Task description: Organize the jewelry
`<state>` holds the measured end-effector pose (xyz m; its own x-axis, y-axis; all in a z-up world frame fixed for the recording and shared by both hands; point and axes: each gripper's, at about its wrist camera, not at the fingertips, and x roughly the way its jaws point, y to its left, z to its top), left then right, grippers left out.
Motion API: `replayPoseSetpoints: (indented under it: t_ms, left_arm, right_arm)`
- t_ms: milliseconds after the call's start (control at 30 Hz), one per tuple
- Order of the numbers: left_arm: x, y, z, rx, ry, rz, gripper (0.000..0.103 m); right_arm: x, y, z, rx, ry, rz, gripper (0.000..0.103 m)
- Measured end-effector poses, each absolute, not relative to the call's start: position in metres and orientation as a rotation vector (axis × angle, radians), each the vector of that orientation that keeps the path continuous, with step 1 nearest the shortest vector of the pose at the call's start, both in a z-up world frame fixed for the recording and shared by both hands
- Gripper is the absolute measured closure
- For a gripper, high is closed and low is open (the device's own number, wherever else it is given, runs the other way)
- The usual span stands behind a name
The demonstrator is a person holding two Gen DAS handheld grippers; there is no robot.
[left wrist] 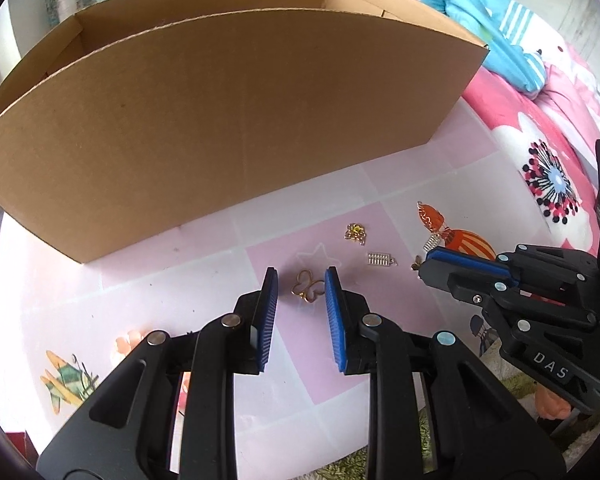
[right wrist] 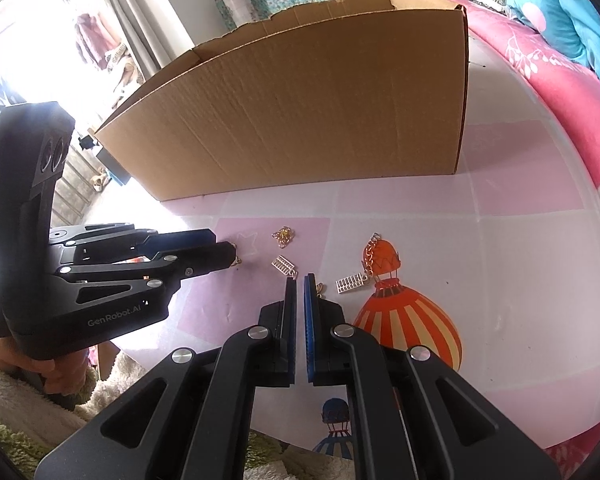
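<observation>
left wrist view, nearest first: the left gripper [left wrist: 300, 280] points down at the table [left wrist: 140, 280] with its jaws part-way apart, and a gold butterfly charm [left wrist: 306, 291] lies on the pink square between the blue pads [left wrist: 269, 312]. neither pad touches the charm; there is clear cloth on both sides of it, so nothing is held yet. my reading is that the step in hand is the pick of this charm, with the gripper lined up and the close not yet made.

just to the right, the right gripper [left wrist: 430, 260] rests low over the table with its jaws pressed together. in the right wrist view its pads [right wrist: 311, 320] meet with only a sliver between them, and i see nothing pinched there; a small gold piece [right wrist: 321, 289] lies just beside the tip, touching or not i cannot tell.

a little farther out lie a silver comb charm [left wrist: 380, 259], a gold chain knot [left wrist: 356, 233] and an orange pendant [left wrist: 430, 216] on a chain; a second silver comb [right wrist: 352, 283] shows in the right wrist view. beyond them stands the open cardboard box [left wrist: 220, 120], which i take to be the place for the jewelry.

the next move calls for a gentle squeeze on the thin wire charm, low enough to catch it flat on the cloth, then a lift over the box wall.
</observation>
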<state>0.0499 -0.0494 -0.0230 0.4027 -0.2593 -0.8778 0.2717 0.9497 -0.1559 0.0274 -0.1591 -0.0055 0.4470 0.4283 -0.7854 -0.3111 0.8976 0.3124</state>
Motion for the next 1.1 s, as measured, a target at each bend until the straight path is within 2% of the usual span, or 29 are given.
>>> replayPoseSetpoints:
  t_ms: [500, 933, 1100]
  left_arm:
    - [0.055, -0.064, -0.026, -0.002, 1.107, -0.354, 0.08]
    - [0.045, -0.082, -0.028, 0.157, 1.032, -0.331, 0.08]
    - [0.045, -0.081, -0.028, 0.182, 1.019, -0.334, 0.086]
  right_arm:
    - [0.021, -0.169, -0.004, 0.15, 0.99, 0.446, 0.099]
    - [0.02, -0.165, -0.005, 0.132, 0.988, 0.428, 0.099]
    - [0.019, -0.155, -0.005, 0.086, 0.993, 0.437, 0.099]
